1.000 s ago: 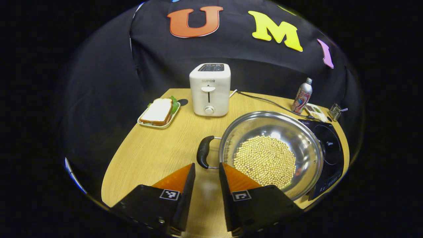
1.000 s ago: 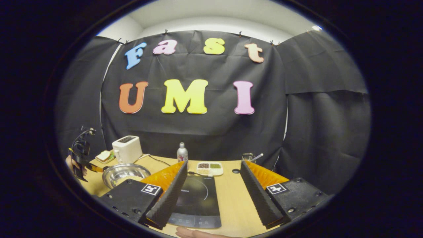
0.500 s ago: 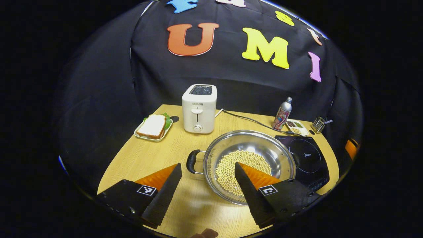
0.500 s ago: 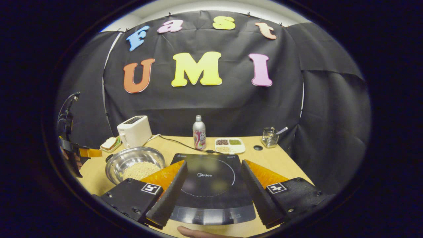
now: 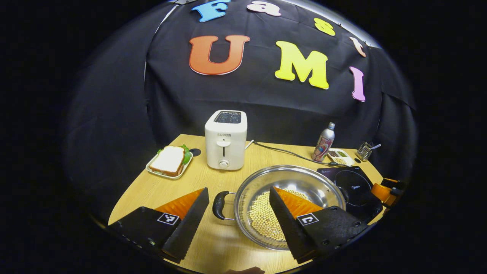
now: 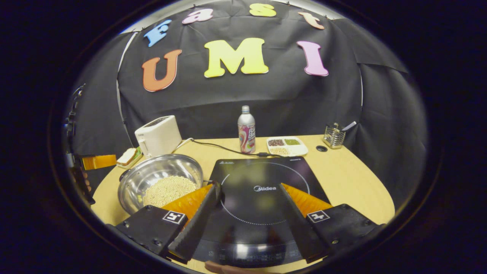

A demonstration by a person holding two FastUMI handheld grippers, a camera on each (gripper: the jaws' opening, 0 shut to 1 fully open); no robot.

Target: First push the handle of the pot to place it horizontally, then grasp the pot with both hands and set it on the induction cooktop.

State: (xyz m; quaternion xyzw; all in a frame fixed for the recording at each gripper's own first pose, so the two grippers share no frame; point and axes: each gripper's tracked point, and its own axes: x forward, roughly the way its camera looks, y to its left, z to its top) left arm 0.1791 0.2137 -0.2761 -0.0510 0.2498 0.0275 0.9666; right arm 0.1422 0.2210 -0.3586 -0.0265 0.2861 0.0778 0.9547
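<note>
Polished steel, the pot (image 5: 289,205) sits on the pale wooden desk (image 5: 171,186) just left of the induction cooktop (image 5: 354,186), its bowl holding a layer of small pale beans (image 5: 262,217). In the left gripper view its black handle (image 5: 217,204) juts out to the left, so the pot's long axis from handle to bowl runs across the desk, side to side. The left gripper (image 5: 237,217) hovers over this end with its fingers spread wide apart, one on either side of the handle and holding nothing; the right-hand finger covers part of the bowl and the beans.

In the right gripper view the pot (image 6: 159,182) lies to the left, beside the cooktop (image 6: 262,190). The right gripper (image 6: 249,213) hangs above the cooktop's glass, its fingers open and empty. A small dark part shows at the tip of the left-hand finger, too unclear to name. Whether the pot's rim touches the cooktop cannot be told.

Farther back on the desk stand a white toaster (image 5: 225,139) with a cord, a sandwich (image 5: 169,160) on a tray, a bottle (image 6: 246,129), a divided dish (image 6: 286,146) and a wire holder (image 6: 334,135). Black cloth walls the booth behind. The other gripper (image 6: 85,167) appears at the left edge of the right gripper view, mostly cut off.
</note>
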